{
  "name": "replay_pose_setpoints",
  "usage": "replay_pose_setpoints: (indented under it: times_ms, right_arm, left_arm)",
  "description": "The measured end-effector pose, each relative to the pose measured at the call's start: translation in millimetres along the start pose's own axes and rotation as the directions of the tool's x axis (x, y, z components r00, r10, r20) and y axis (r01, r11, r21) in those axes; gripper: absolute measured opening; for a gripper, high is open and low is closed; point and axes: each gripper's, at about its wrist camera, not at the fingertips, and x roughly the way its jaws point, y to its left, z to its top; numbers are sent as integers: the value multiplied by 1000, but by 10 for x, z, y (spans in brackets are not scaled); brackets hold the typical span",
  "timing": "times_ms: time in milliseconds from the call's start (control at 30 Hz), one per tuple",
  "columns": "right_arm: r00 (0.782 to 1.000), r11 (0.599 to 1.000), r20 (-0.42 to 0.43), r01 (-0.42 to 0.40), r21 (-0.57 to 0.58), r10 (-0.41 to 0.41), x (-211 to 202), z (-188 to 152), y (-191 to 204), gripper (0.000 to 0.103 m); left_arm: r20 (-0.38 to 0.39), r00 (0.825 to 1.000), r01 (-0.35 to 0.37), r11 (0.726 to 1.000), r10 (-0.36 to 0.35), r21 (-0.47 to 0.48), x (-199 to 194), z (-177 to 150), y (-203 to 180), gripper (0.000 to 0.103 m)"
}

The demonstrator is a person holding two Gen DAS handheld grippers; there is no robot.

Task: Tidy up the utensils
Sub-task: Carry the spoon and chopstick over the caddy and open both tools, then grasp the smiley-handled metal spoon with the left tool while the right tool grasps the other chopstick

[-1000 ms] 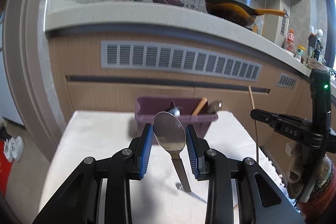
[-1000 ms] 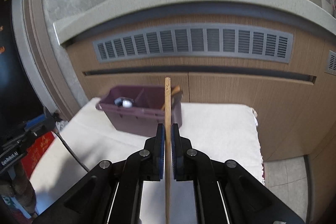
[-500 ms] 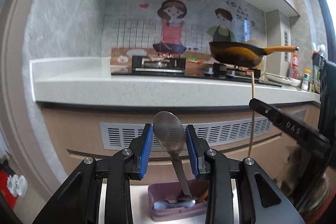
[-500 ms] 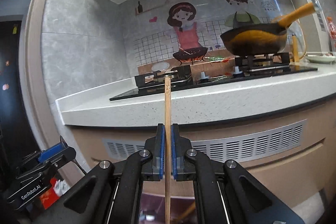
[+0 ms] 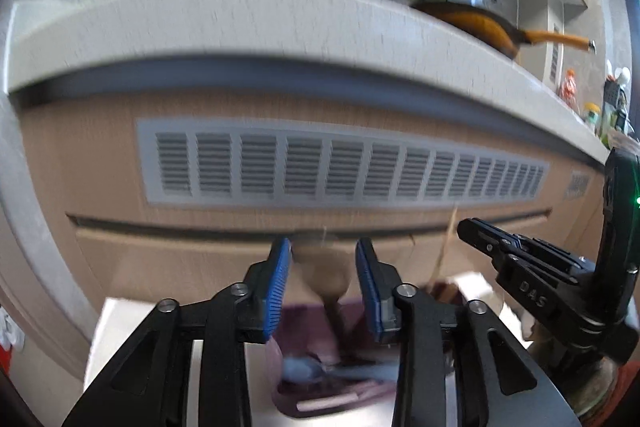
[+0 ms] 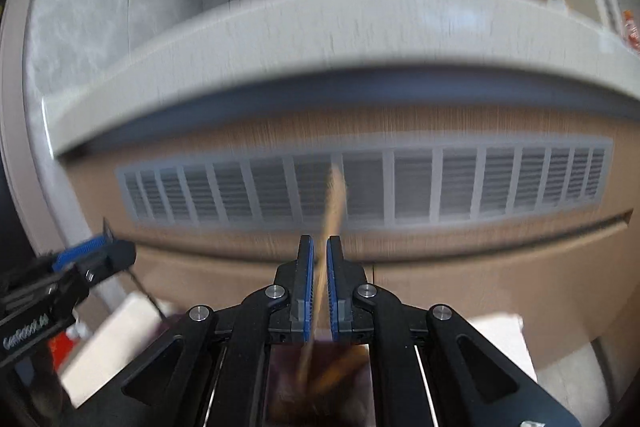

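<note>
Between opening left claw [image 5: 323, 267] blades, blurred spoon [image 5: 325, 273].

Utensil box [image 5: 320, 399] on table [image 5: 116, 331], below counter [image 5: 240, 23].

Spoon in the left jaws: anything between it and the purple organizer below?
Nothing visible. The spoon hangs between the opening left jaws, handle pointing down into the purple organizer. Utensils already lie in that compartment, blurred. The right gripper with its chopstick sits off to the side.
</note>
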Motion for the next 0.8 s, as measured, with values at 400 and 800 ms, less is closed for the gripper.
replay_pose_setpoints:
  times_ms: [400, 800]
  right_arm:
    - [971, 982, -210, -144, -124, 116, -1109, -439, -133, 39]
    - [692, 944, -645, -201, 262, 326, -1550, -2091, -531, 39]
  left_arm:
    - [-73, 997, -18, 1000, 17, -6, -677, -446, -163, 56]
    - [-349, 937, 12, 998, -33, -62, -777, -1427, -334, 56]
